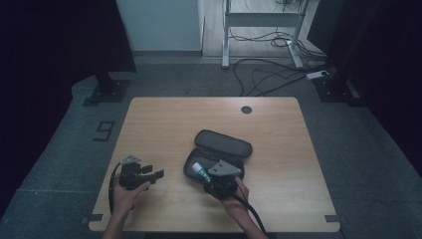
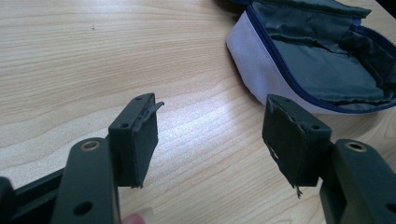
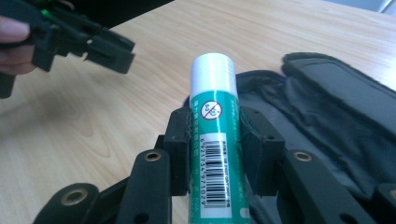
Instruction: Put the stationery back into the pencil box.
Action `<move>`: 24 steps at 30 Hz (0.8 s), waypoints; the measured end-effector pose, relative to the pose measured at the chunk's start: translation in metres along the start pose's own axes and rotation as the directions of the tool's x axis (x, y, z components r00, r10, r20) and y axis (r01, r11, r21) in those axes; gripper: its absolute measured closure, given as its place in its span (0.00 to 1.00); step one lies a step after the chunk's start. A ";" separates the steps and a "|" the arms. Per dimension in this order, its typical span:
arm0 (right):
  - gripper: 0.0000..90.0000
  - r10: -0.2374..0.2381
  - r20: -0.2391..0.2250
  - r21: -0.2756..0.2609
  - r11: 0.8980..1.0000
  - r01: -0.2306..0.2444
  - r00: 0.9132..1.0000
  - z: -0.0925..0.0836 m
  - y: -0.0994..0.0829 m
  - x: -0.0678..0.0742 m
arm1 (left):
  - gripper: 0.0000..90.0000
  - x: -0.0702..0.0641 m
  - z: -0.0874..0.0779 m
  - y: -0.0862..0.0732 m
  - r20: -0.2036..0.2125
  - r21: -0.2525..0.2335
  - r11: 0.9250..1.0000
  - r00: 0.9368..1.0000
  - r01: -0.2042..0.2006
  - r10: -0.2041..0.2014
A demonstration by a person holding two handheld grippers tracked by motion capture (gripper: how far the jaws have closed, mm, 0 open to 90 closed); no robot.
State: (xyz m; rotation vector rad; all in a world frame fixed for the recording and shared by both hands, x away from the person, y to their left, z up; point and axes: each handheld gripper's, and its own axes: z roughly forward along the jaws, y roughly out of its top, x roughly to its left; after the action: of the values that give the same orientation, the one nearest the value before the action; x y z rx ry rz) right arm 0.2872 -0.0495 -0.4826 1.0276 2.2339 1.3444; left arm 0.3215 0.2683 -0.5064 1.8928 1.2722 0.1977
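Across the wooden table (image 1: pixel 164 124), right of centre, lies the open grey pouch (image 1: pixel 219 154), lid flipped to the far side; over its near edge the right gripper (image 3: pixel 214 140) clamps a green glue stick (image 3: pixel 214 135) between narrow jaws, white cap forward; at near left the left gripper (image 2: pixel 210 135) waits, jaws wide and empty; I judge the stick should be lowered lengthwise into the lining, jaws parting only once it rests inside.

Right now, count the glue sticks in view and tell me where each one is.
1. The green glue stick with a white cap is clamped in the right tongs, held over the open pouch. Part of the pouch's inside is out of sight, so more could be hidden there.
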 end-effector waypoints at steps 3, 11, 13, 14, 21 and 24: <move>0.72 0.016 0.014 -0.005 1.000 -0.016 1.000 -0.002 0.000 -0.008 | 0.40 0.000 0.001 0.000 0.001 0.007 1.000 1.000 -0.003 0.003; 0.72 0.062 0.052 -0.015 0.998 -0.062 0.997 -0.006 -0.001 -0.029 | 0.40 -0.002 0.003 0.000 0.002 0.013 1.000 1.000 -0.010 0.010; 0.72 0.077 0.060 -0.015 0.997 -0.076 0.995 -0.006 -0.001 -0.035 | 0.40 -0.003 0.004 0.000 0.005 0.016 1.000 1.000 -0.014 0.014; 0.72 0.084 0.064 -0.015 0.996 -0.083 0.994 -0.006 -0.002 -0.037 | 0.40 -0.003 0.004 0.000 0.004 0.018 1.000 1.000 -0.014 0.014; 0.72 0.105 0.096 0.015 0.994 -0.107 0.990 0.005 -0.010 -0.052 | 0.40 -0.004 0.006 -0.001 0.008 0.024 1.000 1.000 -0.017 0.016; 0.72 0.112 0.102 0.033 0.993 -0.116 0.988 0.010 -0.013 -0.056 | 0.40 -0.004 0.007 -0.001 0.007 0.026 1.000 1.000 -0.017 0.017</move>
State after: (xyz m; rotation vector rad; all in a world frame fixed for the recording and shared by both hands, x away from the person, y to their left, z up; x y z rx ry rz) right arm 0.3263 -0.0877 -0.5033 1.2260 2.1647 1.2701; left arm 0.3228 0.2616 -0.5105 1.9254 1.2608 0.1845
